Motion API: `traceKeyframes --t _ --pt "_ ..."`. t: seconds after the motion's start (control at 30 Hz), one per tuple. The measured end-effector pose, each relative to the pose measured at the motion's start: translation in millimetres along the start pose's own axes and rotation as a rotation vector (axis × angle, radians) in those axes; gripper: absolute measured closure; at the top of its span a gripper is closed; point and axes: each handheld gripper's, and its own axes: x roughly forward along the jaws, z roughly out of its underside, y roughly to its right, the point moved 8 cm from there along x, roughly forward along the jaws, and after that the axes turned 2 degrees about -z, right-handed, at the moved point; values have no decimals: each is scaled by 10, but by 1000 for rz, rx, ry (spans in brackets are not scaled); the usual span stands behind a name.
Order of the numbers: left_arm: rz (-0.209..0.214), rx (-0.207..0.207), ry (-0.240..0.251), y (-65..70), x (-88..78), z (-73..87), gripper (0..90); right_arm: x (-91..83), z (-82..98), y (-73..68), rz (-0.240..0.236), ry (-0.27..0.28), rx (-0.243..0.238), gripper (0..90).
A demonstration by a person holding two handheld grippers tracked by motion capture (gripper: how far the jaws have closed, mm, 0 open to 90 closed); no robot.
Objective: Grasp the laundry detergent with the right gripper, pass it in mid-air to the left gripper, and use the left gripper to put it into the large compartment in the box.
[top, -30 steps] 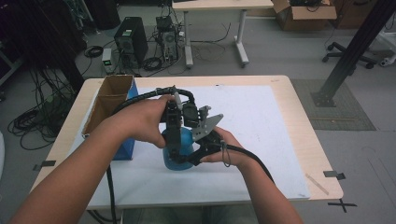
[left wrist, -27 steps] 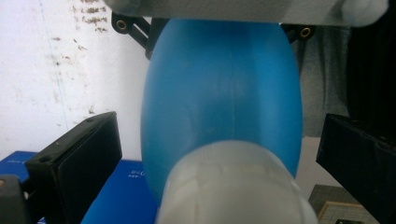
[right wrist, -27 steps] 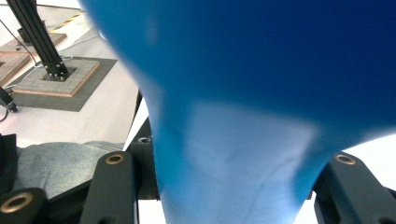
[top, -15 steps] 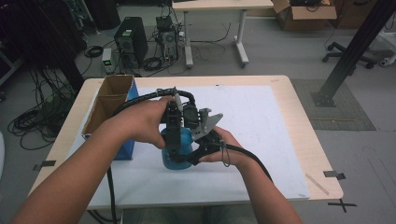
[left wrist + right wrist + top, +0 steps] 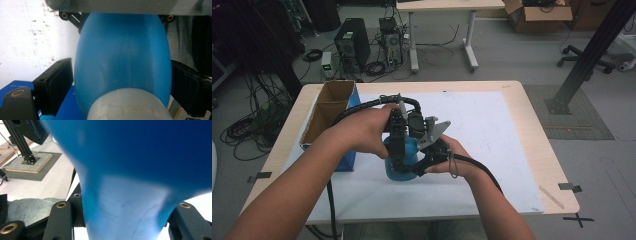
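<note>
- The blue bottle [image 5: 403, 161] is held above the white mat [image 5: 492, 135], near the worktop's [image 5: 539, 130] centre.
- The right gripper [image 5: 424, 162] is clamped on its narrow part, jaws hard against both sides.
- The left gripper [image 5: 397, 160] straddles the bottle's wide body; its jaws have just been closing, and its pads [image 5: 60, 83] stand just off the plastic.
- A cardboard box [image 5: 328, 112] lies at ten o'clock of the bottle.

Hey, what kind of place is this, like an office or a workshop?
Most likely a lab or research workspace: a computer tower stands on the floor amid tangled cables, a black metal frame post rises at the right, and an office chair sits behind it.
</note>
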Motion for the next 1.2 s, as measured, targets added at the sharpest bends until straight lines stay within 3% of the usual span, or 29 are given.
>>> traceKeyframes --t 0.3,0.37,1.2 --pt "0 -2 1 2 6 1 128 8 7 -1 0 1 0 451" --pt "6 0 5 2 -2 2 176 10 10 1 1 -1 -3 451" --pt "9 13 9 26 -11 14 306 16 -18 -20 0 6 -5 451"
